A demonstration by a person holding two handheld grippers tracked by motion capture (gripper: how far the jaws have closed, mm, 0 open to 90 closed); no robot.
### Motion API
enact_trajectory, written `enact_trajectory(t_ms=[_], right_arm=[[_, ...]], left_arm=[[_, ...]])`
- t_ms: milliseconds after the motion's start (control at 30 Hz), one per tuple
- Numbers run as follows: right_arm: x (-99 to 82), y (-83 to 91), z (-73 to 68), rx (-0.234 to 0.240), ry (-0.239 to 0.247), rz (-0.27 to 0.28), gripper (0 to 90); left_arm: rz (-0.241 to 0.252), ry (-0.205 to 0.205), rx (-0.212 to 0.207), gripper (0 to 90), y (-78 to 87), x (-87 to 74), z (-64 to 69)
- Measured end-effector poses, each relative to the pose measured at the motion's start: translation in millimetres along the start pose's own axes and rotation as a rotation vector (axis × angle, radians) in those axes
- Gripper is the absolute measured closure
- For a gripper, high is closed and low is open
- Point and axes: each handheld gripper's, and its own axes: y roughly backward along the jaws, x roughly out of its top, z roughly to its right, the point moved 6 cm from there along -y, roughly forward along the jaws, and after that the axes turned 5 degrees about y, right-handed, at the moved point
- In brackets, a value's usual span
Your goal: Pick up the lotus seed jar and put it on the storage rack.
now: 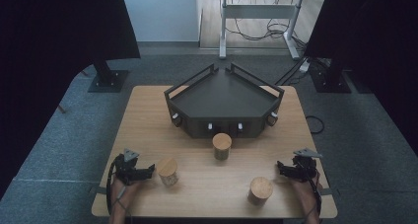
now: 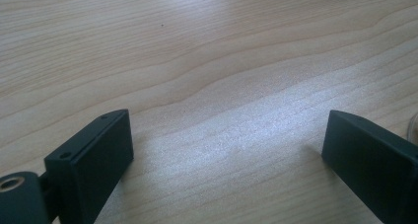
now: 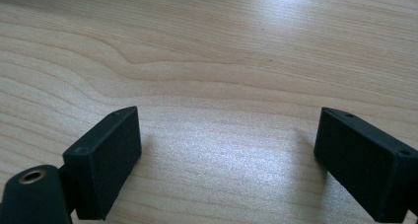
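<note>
Left tool (image 1: pixel 150 171) and right tool (image 1: pixel 281 167) rest near the bench (image 1: pixel 148 115) front corners — jaws apart, empty. Three wooden cylinders (image 1: pixel 222 146) stand between them; dark tray (image 1: pixel 222 98) at far centre.

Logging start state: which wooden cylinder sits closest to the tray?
The middle cylinder, just in front of the dark tray; the two others stand nearer the grippers.

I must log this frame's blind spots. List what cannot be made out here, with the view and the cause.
- Small pale knobs on the dark tray's front wall, high view: too small to tell what they are.
- Forearms behind the left gripper and right gripper, high view: cut off by the bottom edge.
- Pale curved thing at the right edge, left gripper view: cut off, unidentifiable.
- Room sides, high view: hidden by black curtains.
</note>
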Motion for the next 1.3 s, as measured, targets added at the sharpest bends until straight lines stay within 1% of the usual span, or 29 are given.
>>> enact_trajectory(t_ms=[233,300,400,533,867,1000,1133,1233,1300], right_arm=[[0.0,0.0,-0.9,0.009,0.01,0.001,9.8],[-0.4,0.4,-1.6,0.013,0.014,0.001,9.8],[-0.6,0.6,-2.1,0.017,0.016,0.0,9.6],[-0.6,0.7,-2.5,0.02,0.019,0.0,9.4],[-0.6,0.6,-2.7,0.022,0.022,-0.001,8.9],[-0.6,0.5,-2.9,0.024,0.024,-0.001,8.6],[-0.7,0.6,-3.2,0.026,0.026,-0.002,8.6],[-0.8,0.7,-3.5,0.029,0.028,-0.001,8.6],[-0.8,0.7,-3.5,0.029,0.028,-0.001,8.6]], left_arm=[[0.006,-0.004,-0.001,6.1,0.6,0.1,0.1],[0.019,-0.013,0.005,6.2,1.9,0.4,0.2],[0.033,-0.015,0.004,6.2,3.2,0.6,0.3],[0.04,-0.015,0.005,6.3,4.5,0.9,0.3],[0.11,0.018,-0.015,6.4,15.8,6.5,-2.4],[0.128,0.024,-0.023,6.5,18.9,8.3,-2.6],[0.14,0.026,-0.022,6.5,21.1,9.4,-2.9],[0.161,0.031,-0.024,6.6,24.7,11.6,-3.4],[0.166,0.033,-0.026,6.7,25.7,12.1,-3.5]])
